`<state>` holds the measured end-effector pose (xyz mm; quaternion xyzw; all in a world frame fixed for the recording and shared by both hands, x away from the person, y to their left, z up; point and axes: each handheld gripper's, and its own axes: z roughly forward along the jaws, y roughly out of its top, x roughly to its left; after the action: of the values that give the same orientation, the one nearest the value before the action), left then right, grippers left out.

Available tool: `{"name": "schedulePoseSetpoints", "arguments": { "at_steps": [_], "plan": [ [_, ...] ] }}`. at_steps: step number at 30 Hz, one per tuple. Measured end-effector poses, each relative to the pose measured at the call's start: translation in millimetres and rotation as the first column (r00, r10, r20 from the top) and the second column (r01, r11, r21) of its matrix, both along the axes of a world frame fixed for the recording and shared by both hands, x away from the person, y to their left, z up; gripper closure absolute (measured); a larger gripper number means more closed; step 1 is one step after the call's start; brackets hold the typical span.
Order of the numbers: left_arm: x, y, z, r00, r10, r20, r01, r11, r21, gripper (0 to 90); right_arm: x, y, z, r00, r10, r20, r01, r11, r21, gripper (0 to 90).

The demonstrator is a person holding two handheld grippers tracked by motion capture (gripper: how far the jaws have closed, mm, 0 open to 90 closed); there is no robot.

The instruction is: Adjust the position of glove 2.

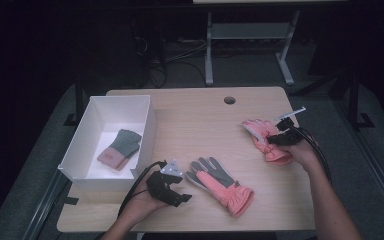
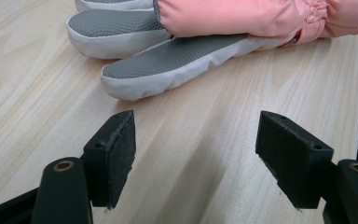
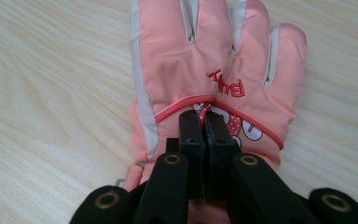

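Two pink gloves lie on the wooden table. One glove (image 1: 266,140) rests back-up at the right, with red lettering on it (image 3: 214,60). My right gripper (image 1: 281,138) (image 3: 204,122) sits on its back, jaws pressed together on a pinch of the pink fabric near the cuff. The other glove (image 1: 221,186) lies palm-up in the middle front, showing grey palm and fingers (image 2: 168,56). My left gripper (image 1: 174,194) (image 2: 196,149) rests just left of it, open, with bare table between its pads and the grey fingertips a short way ahead.
A white open box (image 1: 94,112) stands at the table's left, holding a grey and pink knitted piece (image 1: 121,148). A round cable hole (image 1: 229,100) sits near the far edge. A desk frame (image 1: 250,45) and cables stand on the floor beyond.
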<state>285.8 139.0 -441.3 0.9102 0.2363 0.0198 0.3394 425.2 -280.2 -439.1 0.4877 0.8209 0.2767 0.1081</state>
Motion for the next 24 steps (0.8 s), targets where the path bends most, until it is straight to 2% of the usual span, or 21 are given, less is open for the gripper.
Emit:
{"name": "schedulePoseSetpoints", "arguments": {
  "at_steps": [8,14,24],
  "plan": [
    [-0.5,0.1,0.6,1.0,-0.001,0.003,0.001,1.0,-0.004,27.5,-9.0,-3.0,13.3,0.9997,0.0,0.023,-0.001,0.999,0.053,88.9],
    [-0.7,-0.2,1.0,1.0,-0.002,0.006,0.002,1.0,0.002,27.5,-19.0,1.6,27.3,0.9986,0.018,0.05,-0.021,0.998,0.065,88.9],
    [-0.7,1.1,1.8,0.9999,-0.008,0.013,0.008,0.9998,0.017,27.0,-50.0,9.2,49.7,0.9954,0.06,0.075,-0.068,0.992,0.109,88.9]
  ]
}}
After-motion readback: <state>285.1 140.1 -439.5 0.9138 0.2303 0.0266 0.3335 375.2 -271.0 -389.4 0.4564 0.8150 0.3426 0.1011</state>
